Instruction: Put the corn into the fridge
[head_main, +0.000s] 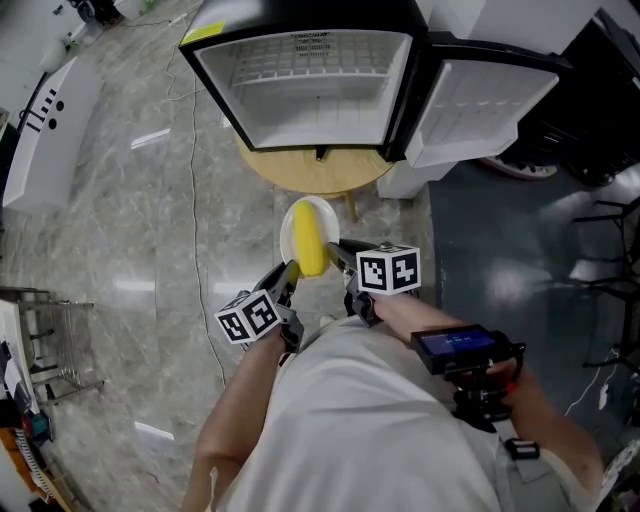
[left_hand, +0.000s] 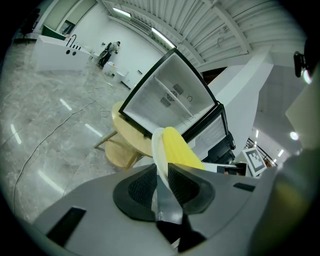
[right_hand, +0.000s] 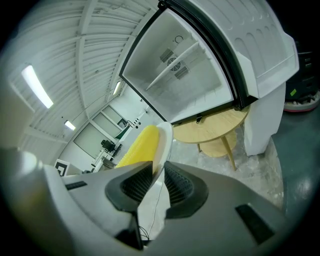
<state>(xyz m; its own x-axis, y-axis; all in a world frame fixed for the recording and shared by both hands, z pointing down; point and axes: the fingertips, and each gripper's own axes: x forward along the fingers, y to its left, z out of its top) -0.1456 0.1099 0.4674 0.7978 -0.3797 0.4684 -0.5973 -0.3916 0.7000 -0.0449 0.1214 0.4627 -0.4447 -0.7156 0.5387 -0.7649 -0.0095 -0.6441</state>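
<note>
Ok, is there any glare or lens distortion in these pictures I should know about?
Head view: bright streaks of reflected light on the glossy floor. Left gripper view: fisheye, dark corners, the fridge looks bowed. Right gripper view: same bending, a ceiling light strip blown out white, the corn is crisp.

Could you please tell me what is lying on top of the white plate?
One yellow corn cob lies lengthwise on the plate. The plate's middle beneath it is covered, so anything under the cob cannot be seen.
</note>
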